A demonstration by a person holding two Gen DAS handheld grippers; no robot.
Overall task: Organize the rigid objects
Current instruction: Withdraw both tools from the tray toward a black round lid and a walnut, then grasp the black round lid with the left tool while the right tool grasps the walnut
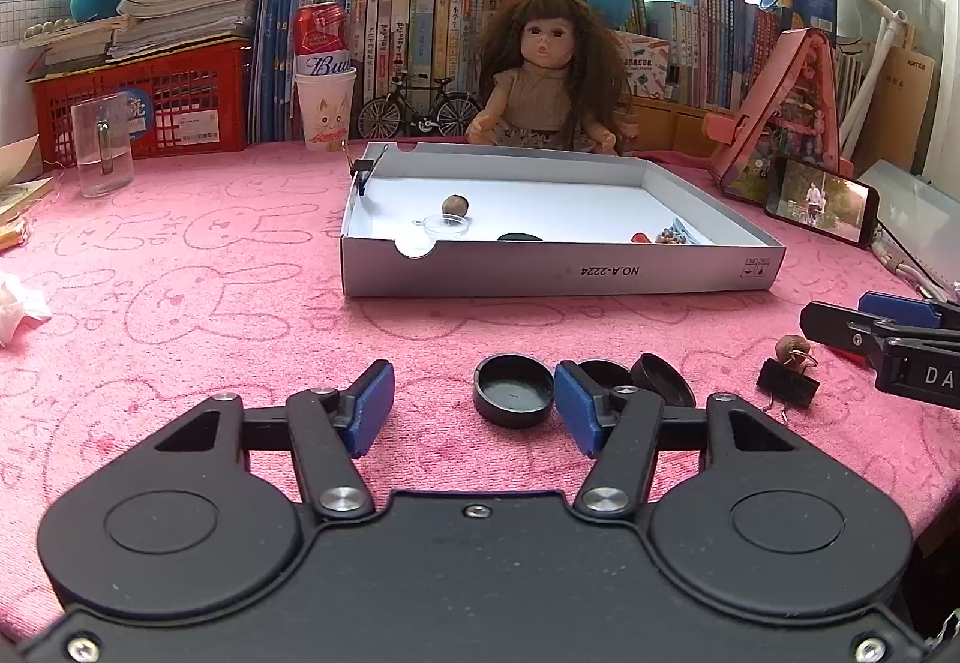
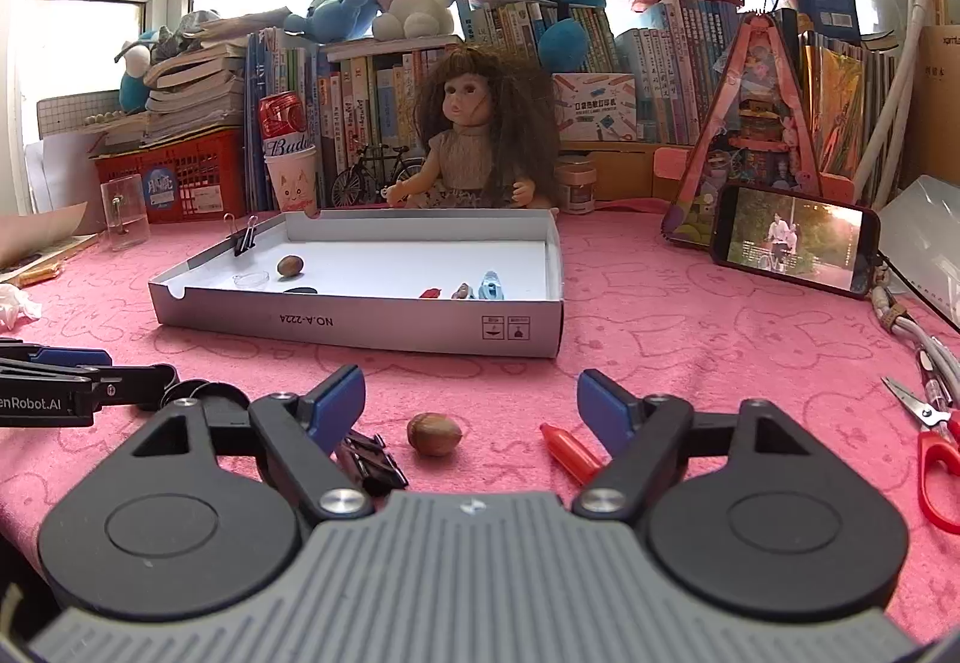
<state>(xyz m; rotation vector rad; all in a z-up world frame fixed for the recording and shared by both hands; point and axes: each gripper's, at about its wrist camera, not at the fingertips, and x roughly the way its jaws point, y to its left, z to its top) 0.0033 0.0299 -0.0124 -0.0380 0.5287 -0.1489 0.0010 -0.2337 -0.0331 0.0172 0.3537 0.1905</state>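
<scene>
My left gripper (image 1: 474,408) is low and level, jaws spread wide, nothing between them. My right gripper (image 2: 471,405) likewise: jaws wide apart, gripping nothing, pointing forward.

Beyond our left jaws' right finger, two black caps (image 1: 651,375) sit half hidden behind its blue pad. The right gripper (image 1: 840,330) runs off the frame edge. Past our right jaws' left finger, a binder clip (image 2: 372,462) lies partly covered. Small items (image 2: 474,292) in the tray's (image 2: 360,330) far corner: too small to name.
</scene>
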